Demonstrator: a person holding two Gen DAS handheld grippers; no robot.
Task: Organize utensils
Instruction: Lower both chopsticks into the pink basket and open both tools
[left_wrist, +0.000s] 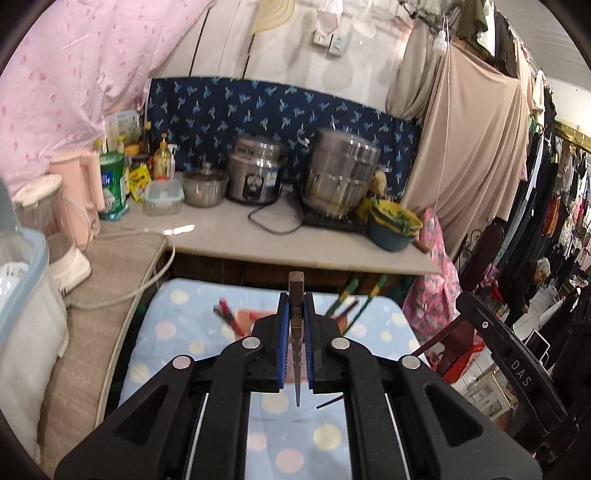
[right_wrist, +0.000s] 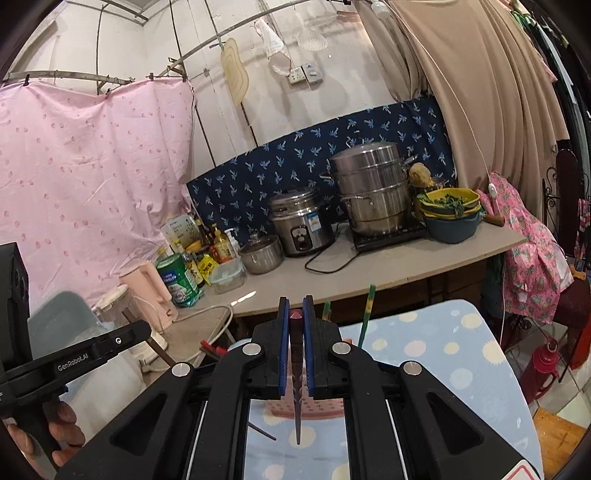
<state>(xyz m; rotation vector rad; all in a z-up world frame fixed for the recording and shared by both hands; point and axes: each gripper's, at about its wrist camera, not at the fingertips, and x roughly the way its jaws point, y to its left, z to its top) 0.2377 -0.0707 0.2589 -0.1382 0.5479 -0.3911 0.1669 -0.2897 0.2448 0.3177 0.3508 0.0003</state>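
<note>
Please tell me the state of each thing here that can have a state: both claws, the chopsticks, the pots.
Left claw: shut on a dark chopstick.
Right claw: shut on a red-tipped chopstick.
Green chopsticks: standing tilted in the pink holder.
Steamer pot: lid on.
Rice cooker: lid closed.

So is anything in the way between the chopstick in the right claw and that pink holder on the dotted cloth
Nothing visible blocks it. The right claw is shut on a dark chopstick, whose tip hangs above the pink holder. Green chopsticks already stand in it farther back, and a loose one lies on the dotted cloth to the left.
</note>
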